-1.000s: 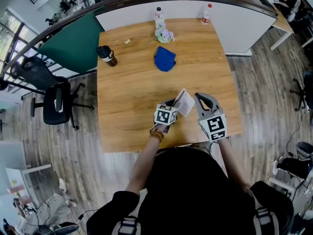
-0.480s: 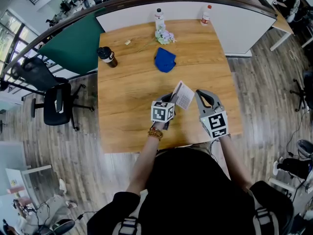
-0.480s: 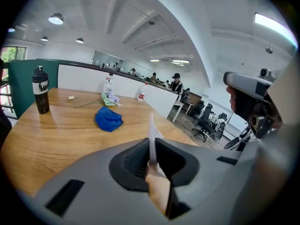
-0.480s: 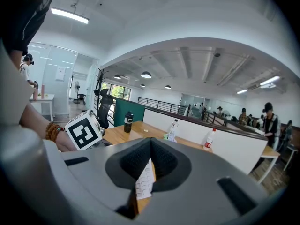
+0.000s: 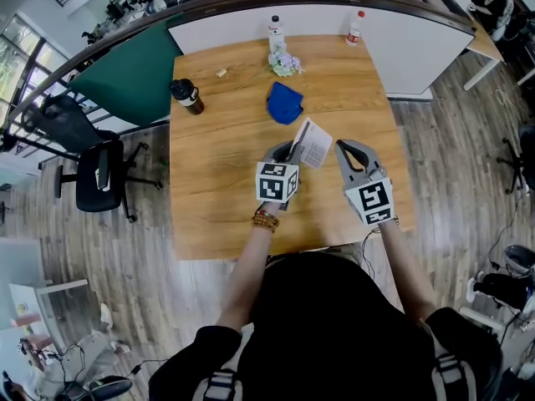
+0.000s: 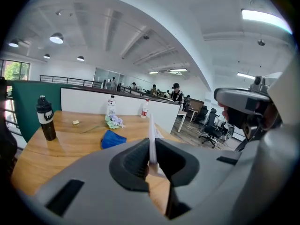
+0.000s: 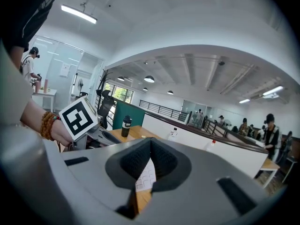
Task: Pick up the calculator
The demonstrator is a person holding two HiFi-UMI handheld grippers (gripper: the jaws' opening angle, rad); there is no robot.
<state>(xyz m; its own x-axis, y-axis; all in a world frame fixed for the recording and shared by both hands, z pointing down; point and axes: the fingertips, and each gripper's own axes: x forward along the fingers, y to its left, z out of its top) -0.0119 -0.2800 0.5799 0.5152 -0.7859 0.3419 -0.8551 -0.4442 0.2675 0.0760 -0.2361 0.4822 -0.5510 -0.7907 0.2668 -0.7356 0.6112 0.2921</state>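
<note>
Wooden table point(image 5: 217, 182) in an open office bore a blue cloth point(image 5: 284, 103). Just nearer the person than the cloth, the left gripper point(image 5: 288, 151) was clamped on the calculator point(image 5: 314, 143), which appeared lifted clear of the wood. The right gripper point(image 5: 349, 150), nearer than the cloth and further right, had its jaws closed on nothing. The pickup looked done, with only holding left.

Person, one. Black top point(image 5: 322, 324). Beaded bracelet point(image 5: 265, 220), brown and orange, on the left wrist. Pale shoulder straps point(image 5: 219, 384) with buckles.

Left claw point(image 5: 288, 151): grey moulded shell, dark ribbed pads point(image 6: 135, 161), marker cube point(image 5: 277, 182) printed with black-and-white squares.

Right claw point(image 5: 346, 148): the same grey build, with a matching second cube point(image 5: 372, 200).
</note>
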